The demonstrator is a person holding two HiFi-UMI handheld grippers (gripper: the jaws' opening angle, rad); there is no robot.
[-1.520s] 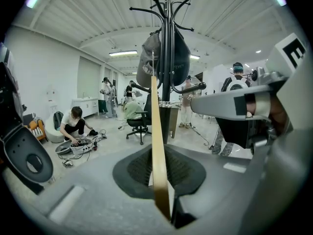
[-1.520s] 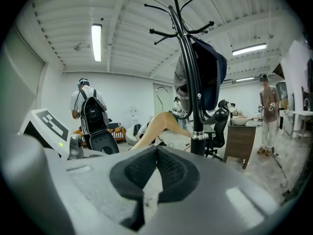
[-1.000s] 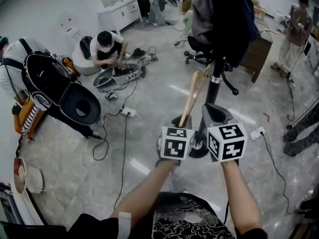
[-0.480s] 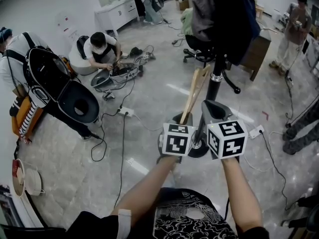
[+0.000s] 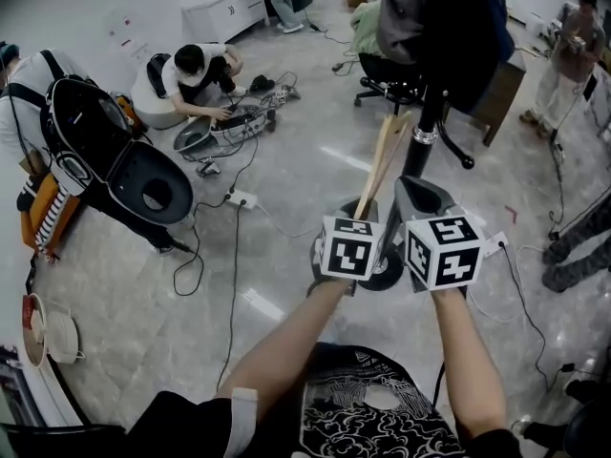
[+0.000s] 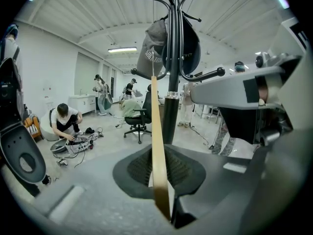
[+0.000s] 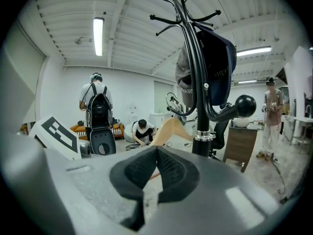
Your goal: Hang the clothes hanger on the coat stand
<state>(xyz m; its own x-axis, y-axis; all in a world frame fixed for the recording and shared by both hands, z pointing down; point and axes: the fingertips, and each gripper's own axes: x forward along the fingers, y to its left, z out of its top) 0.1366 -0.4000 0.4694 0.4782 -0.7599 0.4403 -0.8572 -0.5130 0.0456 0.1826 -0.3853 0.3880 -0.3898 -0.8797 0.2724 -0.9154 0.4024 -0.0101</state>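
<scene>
From the head view, the left gripper [image 5: 355, 225] is clenched on the lower end of the wooden clothes hanger [image 5: 382, 160]. The hanger slants up toward the black pole of the coat stand [image 5: 426, 132], close beside it but not on any hook. The right gripper [image 5: 412, 198] sits just to the right, near the pole. Both carry cubes printed with black-and-white square patterns, with no readable words. On the floor, a crouching person [image 5: 196, 70] leans over an open case [image 5: 221, 136] holding gear and cables. Two pale round tubs [image 5: 43, 337] stand at the left edge, their contents too small to tell. In the left gripper view, the pads grasp the hanger, which runs edge-on up the middle, and a grey cap [image 6: 152, 50] on the stand bears pale print too small to read. In the right gripper view, the pads meet at their tips with nothing between them. The hanger shows beyond them, and a dark garment [image 7: 220, 58] on the stand has faint, illegible lettering.
</scene>
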